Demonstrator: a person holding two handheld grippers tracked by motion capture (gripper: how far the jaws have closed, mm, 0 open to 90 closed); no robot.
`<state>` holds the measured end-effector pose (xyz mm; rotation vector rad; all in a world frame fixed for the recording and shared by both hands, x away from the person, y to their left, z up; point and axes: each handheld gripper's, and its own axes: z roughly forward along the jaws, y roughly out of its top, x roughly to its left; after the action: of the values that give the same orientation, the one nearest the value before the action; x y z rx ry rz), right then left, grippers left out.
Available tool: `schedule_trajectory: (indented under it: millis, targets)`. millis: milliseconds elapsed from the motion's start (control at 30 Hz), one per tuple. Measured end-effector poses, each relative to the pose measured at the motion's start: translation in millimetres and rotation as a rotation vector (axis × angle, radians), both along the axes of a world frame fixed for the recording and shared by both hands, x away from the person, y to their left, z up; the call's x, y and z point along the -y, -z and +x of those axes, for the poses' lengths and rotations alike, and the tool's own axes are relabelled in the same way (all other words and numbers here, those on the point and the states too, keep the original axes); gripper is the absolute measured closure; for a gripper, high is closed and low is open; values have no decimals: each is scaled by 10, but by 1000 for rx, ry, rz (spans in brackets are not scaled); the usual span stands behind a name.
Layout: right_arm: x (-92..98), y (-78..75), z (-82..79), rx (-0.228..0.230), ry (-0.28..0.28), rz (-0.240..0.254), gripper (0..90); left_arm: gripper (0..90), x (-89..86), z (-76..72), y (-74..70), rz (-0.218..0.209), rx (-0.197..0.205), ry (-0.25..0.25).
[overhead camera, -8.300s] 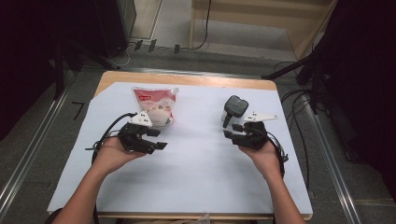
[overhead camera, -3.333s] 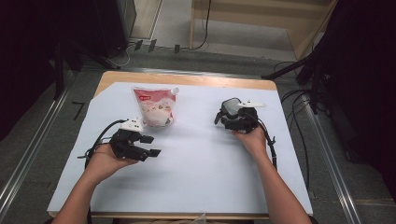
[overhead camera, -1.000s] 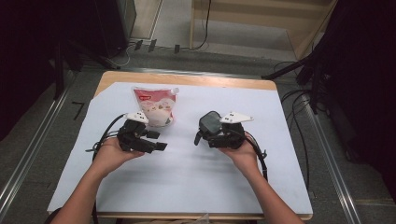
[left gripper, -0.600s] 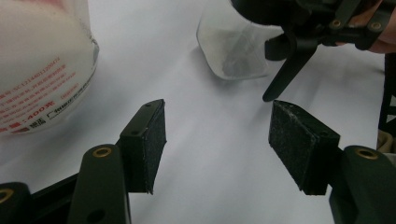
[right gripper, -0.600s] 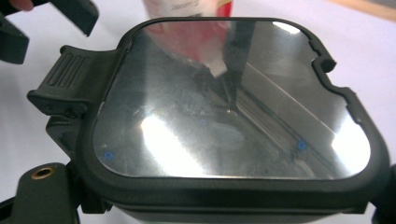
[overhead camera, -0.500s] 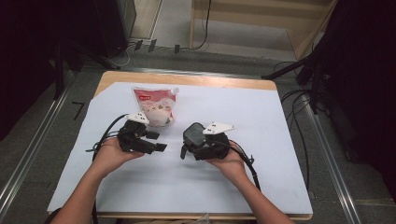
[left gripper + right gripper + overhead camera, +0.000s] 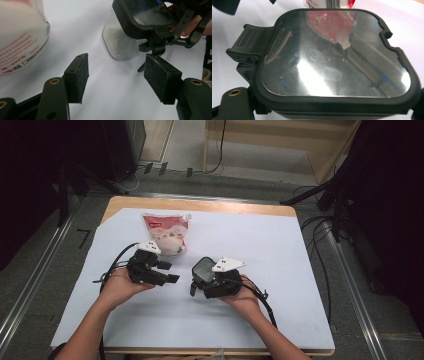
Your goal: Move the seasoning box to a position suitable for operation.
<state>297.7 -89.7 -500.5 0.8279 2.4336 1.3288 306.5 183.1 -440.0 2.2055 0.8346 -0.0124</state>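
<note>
My right gripper (image 7: 199, 281) is shut on a clear square container (image 7: 204, 269) with a dark-rimmed see-through lid (image 7: 332, 62), carried just above the white table cover, a little right of my left gripper. Some white powder lies in the container's bottom (image 7: 122, 40). My left gripper (image 7: 169, 273) rests in the hand with its jaws open and nothing between the pads (image 7: 81, 75), pointing at the container. A red and white pouch (image 7: 167, 232) lies flat just beyond the left gripper, and its edge is at the left in the left gripper view (image 7: 17, 37).
A white sheet (image 7: 270, 250) covers the wooden table, whose far edge (image 7: 200, 205) is bare wood. Cables trail from both grippers. Metal floor rails run along both sides, and dark equipment with cables stands to the right.
The right gripper has carried the container leftward and a little nearer, close to the left gripper. The left gripper and the pouch have stayed put.
</note>
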Motion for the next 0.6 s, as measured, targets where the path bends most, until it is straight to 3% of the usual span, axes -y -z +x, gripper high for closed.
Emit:
schedule_trajectory:
  millis: [300, 367, 433, 467, 600]
  targets:
    - [-4, -7, -7, -3, -4, -15, 147, 378, -1, 1, 2, 1, 2, 4]
    - [9, -13, 3, -26, -9, -11, 132, 379, -5, 0, 2, 2, 0, 1]
    - [42, -11, 6, -77, 8, 1, 125, 382, -14, 0, -8, -6, -2, -1]
    - [42, -11, 6, -77, 8, 1, 125, 386, -14, 0, -8, -6, -2, -1]
    - [89, -33, -84, -70, 5, -44, 87, 400, -25, -10, -27, -10, -1, 3]
